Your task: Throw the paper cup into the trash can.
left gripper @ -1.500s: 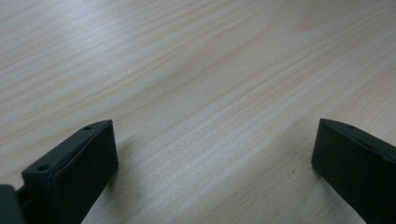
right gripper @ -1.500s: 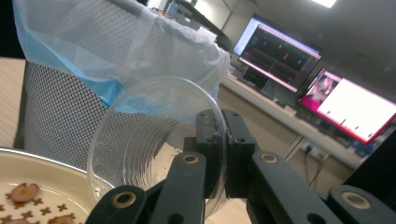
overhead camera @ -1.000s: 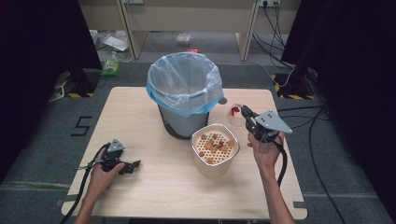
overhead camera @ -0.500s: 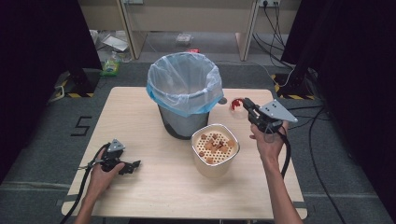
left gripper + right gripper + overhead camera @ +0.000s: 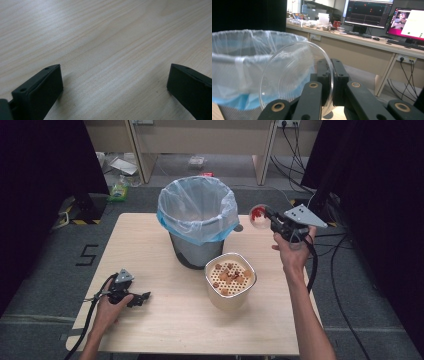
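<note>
Risking a spill first: the lined bin standing mid-worktop, with the clear dish held up in the air just beside its right rim, tilting toward the opening. Possibly dropping the red scraps onto the worktop instead of the liner if tipped too early. Also risking a slip: right gripper clamping only the thin edge of the dish, so a quick twist could be loosening it. Possibly knocking the basket of fried pieces standing just in front of the bin when lowering the arm. Left gripper resting on the worktop well apart from all this, jaws spread and holding nothing. Hard to be telling what the red scraps are, being small and blurred; bin's inside staying hidden behind the liner.
</note>
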The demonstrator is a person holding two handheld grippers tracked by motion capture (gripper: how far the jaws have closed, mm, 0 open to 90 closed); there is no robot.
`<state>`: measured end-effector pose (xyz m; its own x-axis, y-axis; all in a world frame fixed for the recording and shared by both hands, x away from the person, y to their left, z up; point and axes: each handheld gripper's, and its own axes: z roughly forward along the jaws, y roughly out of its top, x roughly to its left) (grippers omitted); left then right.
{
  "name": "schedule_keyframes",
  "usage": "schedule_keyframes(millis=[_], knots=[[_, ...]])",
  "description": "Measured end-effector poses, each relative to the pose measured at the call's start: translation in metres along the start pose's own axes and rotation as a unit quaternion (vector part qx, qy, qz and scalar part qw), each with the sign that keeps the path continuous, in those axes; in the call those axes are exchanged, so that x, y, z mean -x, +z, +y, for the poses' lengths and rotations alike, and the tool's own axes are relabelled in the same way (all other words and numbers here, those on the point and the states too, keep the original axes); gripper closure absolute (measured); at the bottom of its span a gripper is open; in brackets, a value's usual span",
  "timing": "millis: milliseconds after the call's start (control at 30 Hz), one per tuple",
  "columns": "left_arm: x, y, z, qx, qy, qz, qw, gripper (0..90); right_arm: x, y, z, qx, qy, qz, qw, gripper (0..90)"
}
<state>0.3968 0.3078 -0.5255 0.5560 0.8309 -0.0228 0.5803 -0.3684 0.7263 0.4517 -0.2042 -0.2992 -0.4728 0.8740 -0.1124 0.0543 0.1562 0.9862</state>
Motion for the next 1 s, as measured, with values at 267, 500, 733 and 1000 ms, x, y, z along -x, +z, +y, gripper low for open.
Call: schedule_keyframes(millis=[267,500,733,1000], knots=[[0.0,0.0,0.0,0.0,0.0,0.0,1.0,0.0,0.005,0.008,0.027,0.0,-0.001,0.001,1.0,87.0],[0.0,0.0,0.0,0.0,0.0,0.0,1.0,0.0,0.004,0.017,0.056,0.012,0.005,0.011,0.9999,87.0],[0.0,0.0,0.0,0.0,0.0,0.0,1.0,0.0,-0.013,0.035,0.077,0.023,0.004,0.04,0.9989,87.0],[0.0,0.0,0.0,0.0,0.0,0.0,1.0,0.0,-0.053,0.074,0.083,0.004,-0.006,0.095,0.9955,86.8]])
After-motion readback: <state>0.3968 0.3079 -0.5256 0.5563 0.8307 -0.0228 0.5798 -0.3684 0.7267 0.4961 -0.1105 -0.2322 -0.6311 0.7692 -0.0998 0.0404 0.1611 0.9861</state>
